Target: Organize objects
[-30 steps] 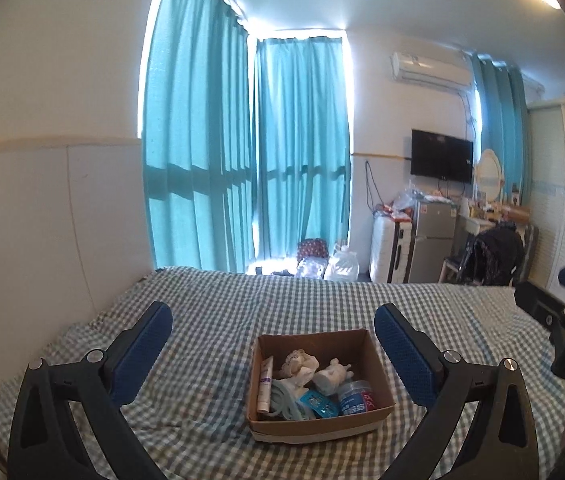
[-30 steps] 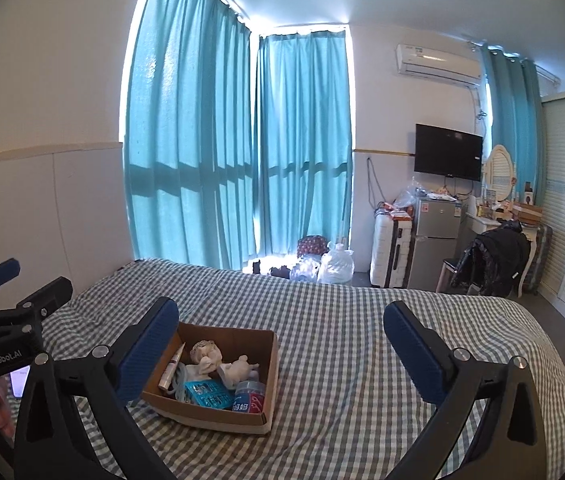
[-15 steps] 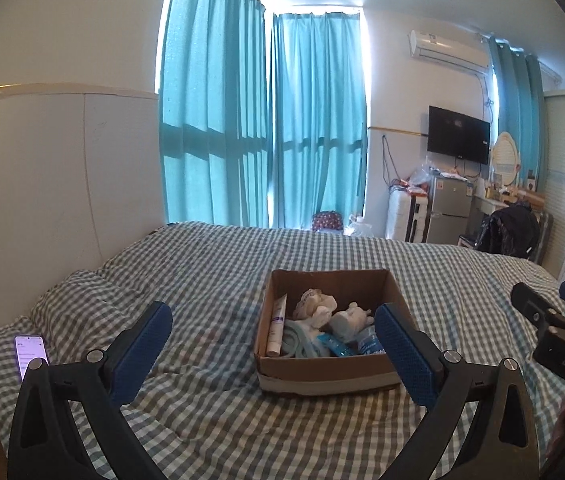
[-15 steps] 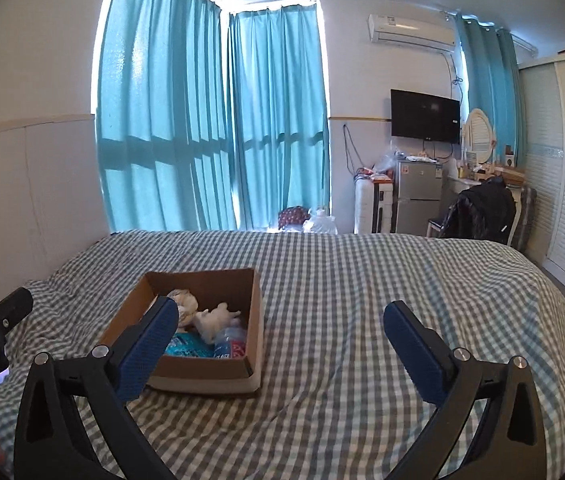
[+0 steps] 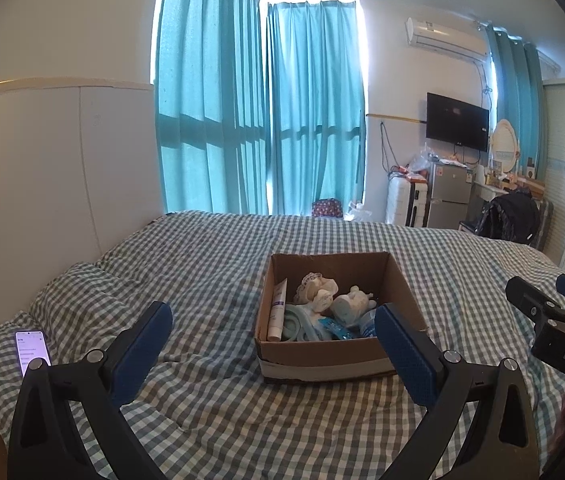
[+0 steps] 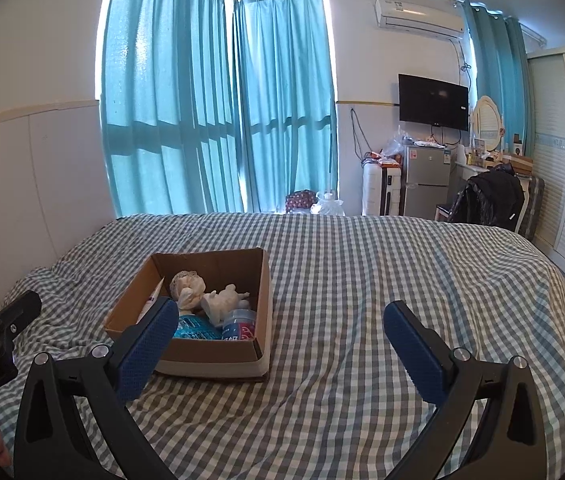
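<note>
Cardboard box (image 5: 334,354) sat open on the checked bedspread (image 5: 210,264), holding a white tube (image 5: 277,316) against its left wall, a white figurine (image 5: 352,304) and a blue packet (image 6: 196,328). Left gripper (image 5: 272,344) and right gripper (image 6: 282,344) hovered above the bed, jaws spread wide and empty. A lit phone (image 5: 32,346) lay at the bedspread's left edge.

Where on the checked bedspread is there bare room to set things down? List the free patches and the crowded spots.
Free: the wide stretch of green-checked bedspread right of the brown cardboard box, reaching the bed's far edge. Also free: the strip between the box and the lit smartphone near the rumpled left side. Crowded: the box interior, packed with a white tube, pale figurines and blue packets.
</note>
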Demonstrator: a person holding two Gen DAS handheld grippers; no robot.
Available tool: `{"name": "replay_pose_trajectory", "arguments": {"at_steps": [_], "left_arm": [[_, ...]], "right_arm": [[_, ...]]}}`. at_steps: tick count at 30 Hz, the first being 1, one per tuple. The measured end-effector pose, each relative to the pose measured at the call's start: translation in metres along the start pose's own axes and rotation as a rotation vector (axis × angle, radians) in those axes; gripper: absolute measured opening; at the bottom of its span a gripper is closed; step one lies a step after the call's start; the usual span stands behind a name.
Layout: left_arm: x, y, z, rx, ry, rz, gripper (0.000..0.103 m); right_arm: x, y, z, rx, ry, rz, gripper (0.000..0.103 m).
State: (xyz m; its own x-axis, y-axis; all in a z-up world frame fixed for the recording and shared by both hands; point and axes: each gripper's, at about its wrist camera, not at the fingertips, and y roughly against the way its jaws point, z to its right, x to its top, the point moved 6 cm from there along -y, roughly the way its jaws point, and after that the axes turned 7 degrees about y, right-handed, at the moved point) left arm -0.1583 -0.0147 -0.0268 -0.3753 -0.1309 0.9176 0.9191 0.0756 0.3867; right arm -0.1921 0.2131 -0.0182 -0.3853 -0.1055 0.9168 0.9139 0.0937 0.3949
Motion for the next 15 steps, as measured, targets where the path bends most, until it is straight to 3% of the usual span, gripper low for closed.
{"name": "replay_pose_trajectory", "arguments": {"at_steps": [15], "left_arm": [[-0.0029,-0.0006,-0.0038,0.013,-0.008,-0.016,0.103]], "right_arm": [[-0.0006,0.0018,-0.0064,-0.002,0.02,0.002,0.103]]}}
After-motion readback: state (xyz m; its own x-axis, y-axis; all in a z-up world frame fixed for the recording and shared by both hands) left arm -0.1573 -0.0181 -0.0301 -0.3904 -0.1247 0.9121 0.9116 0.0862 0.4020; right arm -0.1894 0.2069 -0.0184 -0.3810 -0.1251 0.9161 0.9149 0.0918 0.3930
